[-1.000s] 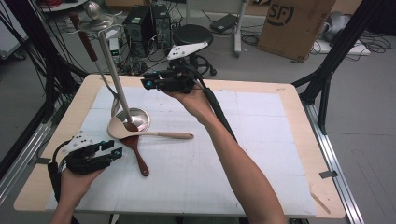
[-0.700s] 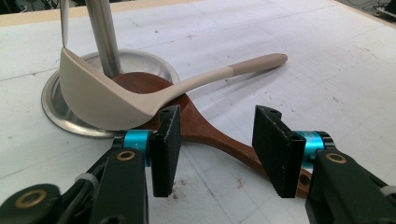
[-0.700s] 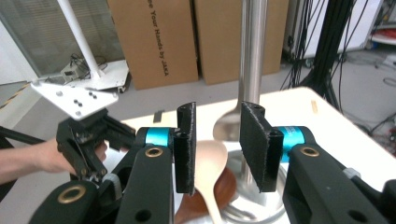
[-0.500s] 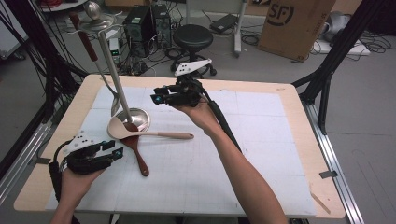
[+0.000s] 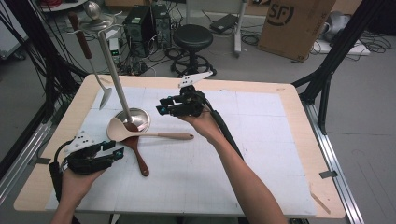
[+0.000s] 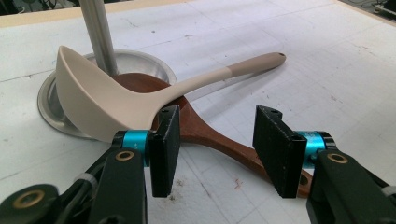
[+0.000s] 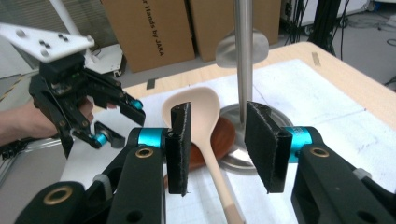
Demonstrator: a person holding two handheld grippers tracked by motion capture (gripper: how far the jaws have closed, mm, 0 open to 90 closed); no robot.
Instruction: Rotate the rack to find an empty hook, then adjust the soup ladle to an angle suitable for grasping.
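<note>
On the white gridded mat of the bench: beige silicone ladle, bowl against the steel stand's round base, lying across a dark wooden spoon. Right hand-held gripper: jaws apart, just been opening, nothing between; best lowered squarely astride the ladle's handle. Left hand-held gripper: jaws apart, empty, beside the spoon. Surroundings: cardboard boxes, stool, cables, grey floor.

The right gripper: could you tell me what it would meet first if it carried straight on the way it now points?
Probably the beige ladle: its handle runs between the open jaws of the right gripper, ahead of the stand's metal base. Depth is hard to judge.
</note>
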